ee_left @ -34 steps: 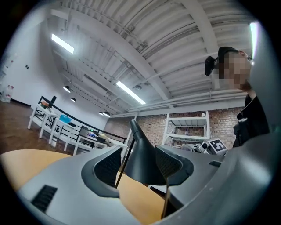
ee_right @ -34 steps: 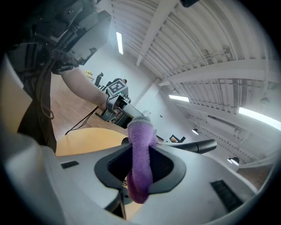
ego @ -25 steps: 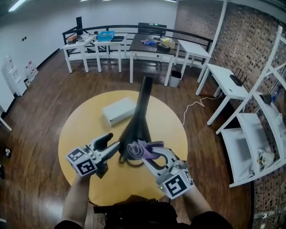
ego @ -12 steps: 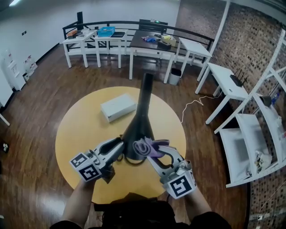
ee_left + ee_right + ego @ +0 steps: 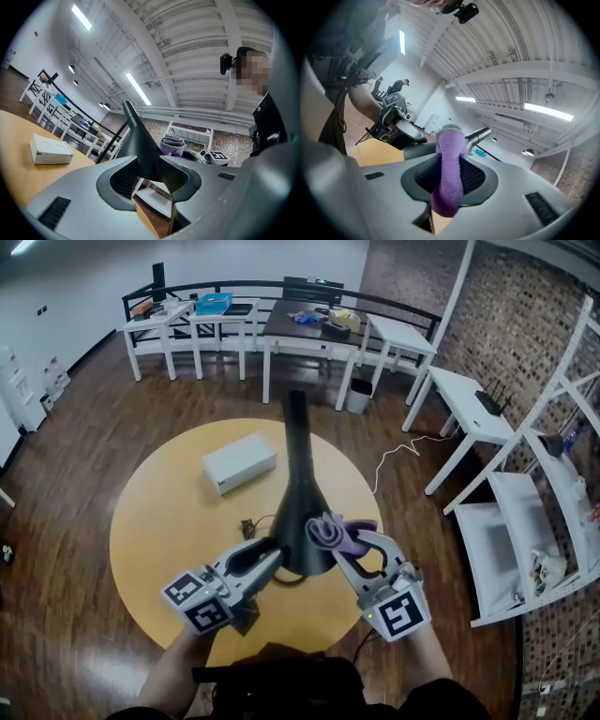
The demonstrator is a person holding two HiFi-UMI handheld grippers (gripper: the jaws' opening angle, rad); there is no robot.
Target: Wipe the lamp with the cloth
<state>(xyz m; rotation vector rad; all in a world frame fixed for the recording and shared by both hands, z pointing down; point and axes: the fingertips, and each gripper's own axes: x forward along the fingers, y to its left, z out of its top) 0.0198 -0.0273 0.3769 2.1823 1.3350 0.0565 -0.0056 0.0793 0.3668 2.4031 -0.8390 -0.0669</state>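
Wood floor (image 5: 66, 456) all round, with a round yellow table (image 5: 155, 521) in the middle of it. On the table stands a tall black lamp with a flared cone base (image 5: 302, 507), upright, toward the person's side of the top. A flat white box (image 5: 239, 463) lies further back and to the left, apart from the lamp.

The left gripper (image 5: 270, 557) comes in from the lower left and has the lamp's flared base between its jaws. In the left gripper view both ribbed pads sit against the black cone, so it's clamped on the lamp. Those jaws have just eased a bit wider with the lamp between them.

The right gripper (image 5: 330, 542) is on the other side, clenched on a fuzzy purple cloth (image 5: 332, 531). The right gripper view shows the cloth pinched between the pads, bunched up above them and hanging out below. From the head view the bunched end is right up against the right flank of the lamp's cone. Can't really tell how hard it's pressing.
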